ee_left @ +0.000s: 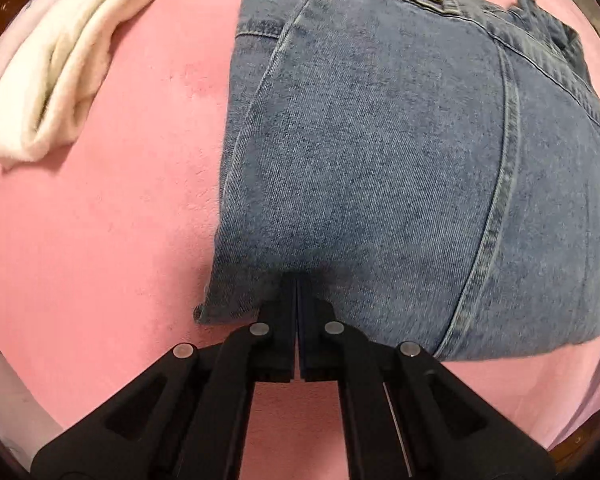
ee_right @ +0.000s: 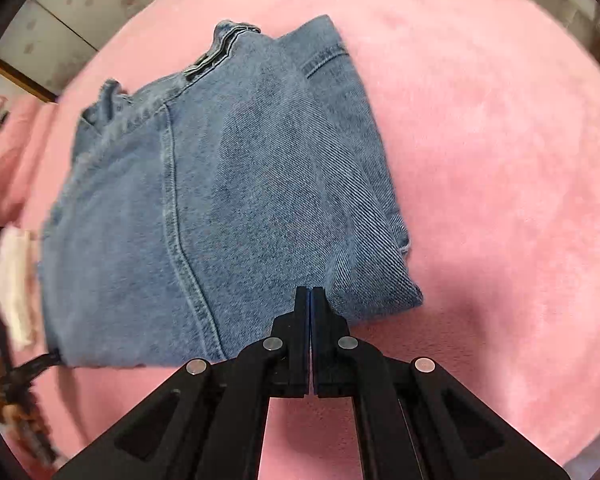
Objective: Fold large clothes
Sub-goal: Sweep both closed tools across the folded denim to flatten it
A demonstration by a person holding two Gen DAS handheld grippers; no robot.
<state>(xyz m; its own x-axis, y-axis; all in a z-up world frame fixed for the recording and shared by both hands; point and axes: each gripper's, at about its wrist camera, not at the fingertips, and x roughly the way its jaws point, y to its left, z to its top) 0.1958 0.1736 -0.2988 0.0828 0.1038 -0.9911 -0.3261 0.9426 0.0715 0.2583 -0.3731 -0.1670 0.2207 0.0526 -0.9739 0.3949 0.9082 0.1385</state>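
Lying folded on the pink blanket (ee_left: 100,220), right of a cream garment (ee_left: 56,80), the jeans (ee_left: 360,160) look heavy, stiff and grippy. Left gripper (ee_left: 299,280) and right gripper (ee_right: 311,292) have fingers pressed together, empty, at the near edge. Best grasped at the thick folded corners.

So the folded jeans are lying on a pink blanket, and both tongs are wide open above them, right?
Not quite. The folded jeans do lie on the pink blanket, but both tongs are shut. The left wrist view shows the left tongs closed at the denim's near edge, and the right wrist view shows the right tongs closed too.
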